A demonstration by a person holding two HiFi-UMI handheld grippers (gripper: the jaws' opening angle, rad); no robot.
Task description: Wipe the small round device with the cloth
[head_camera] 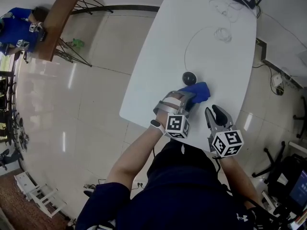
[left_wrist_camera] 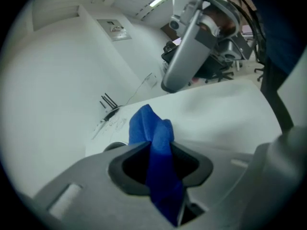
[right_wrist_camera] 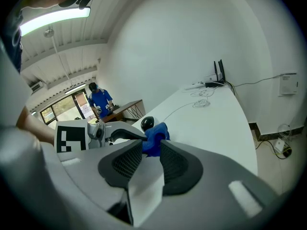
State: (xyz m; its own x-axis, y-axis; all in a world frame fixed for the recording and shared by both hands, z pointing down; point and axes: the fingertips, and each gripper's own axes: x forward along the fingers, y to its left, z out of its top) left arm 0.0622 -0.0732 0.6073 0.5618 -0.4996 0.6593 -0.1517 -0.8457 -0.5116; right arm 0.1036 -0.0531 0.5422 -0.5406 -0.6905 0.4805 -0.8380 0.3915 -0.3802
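the white table [head_camera: 206,42] ran away from the person, mostly bare on the near side, with a thin cable [head_camera: 221,32] looped farther up. the left gripper [head_camera: 188,99] reached over the near edge, its jaws clamped on a bunched blue cloth [head_camera: 196,91] that stuck out past the tips. the right gripper [head_camera: 213,111] hung just beside it to the right, jaws apart and nothing between them, only table showing in the gap. the small round device [head_camera: 189,77], black and domed, sat on the table just beyond the cloth, ahead of the left jaws and a little to their left. being round, it gave no long axis to line up with. the left hand was plainly nearer to it. the cloth's far edge looked to be touching the device or just short of it; the head view was too coarse to tell.
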